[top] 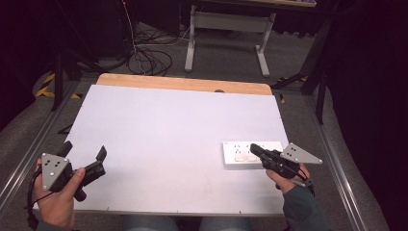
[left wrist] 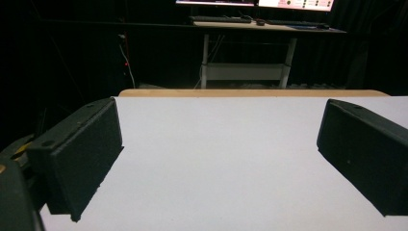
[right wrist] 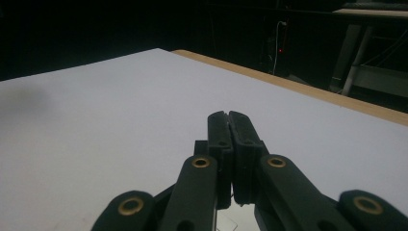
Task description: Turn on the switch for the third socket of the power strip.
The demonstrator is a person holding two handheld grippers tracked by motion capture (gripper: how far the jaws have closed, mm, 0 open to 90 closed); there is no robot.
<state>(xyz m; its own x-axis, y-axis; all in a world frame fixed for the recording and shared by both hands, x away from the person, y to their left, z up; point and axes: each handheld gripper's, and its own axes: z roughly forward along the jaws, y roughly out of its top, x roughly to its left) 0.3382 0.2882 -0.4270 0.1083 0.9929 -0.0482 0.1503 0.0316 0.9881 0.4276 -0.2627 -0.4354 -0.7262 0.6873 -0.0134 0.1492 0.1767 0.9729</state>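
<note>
Right gripper (top: 253,148) over power strip (top: 240,155), jaws closed on nothing.
Strip lies flat at counter's (top: 159,130) right near edge, long axis left-right; the closed tips sit above its right half. Left gripper (top: 84,154) wide open, empty, well apart at the left edge.

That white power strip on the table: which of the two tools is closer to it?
Right. The right tool, shut, sits over the power strip at its near right end; the left tool, open, is far across the table at the near left corner.
</note>
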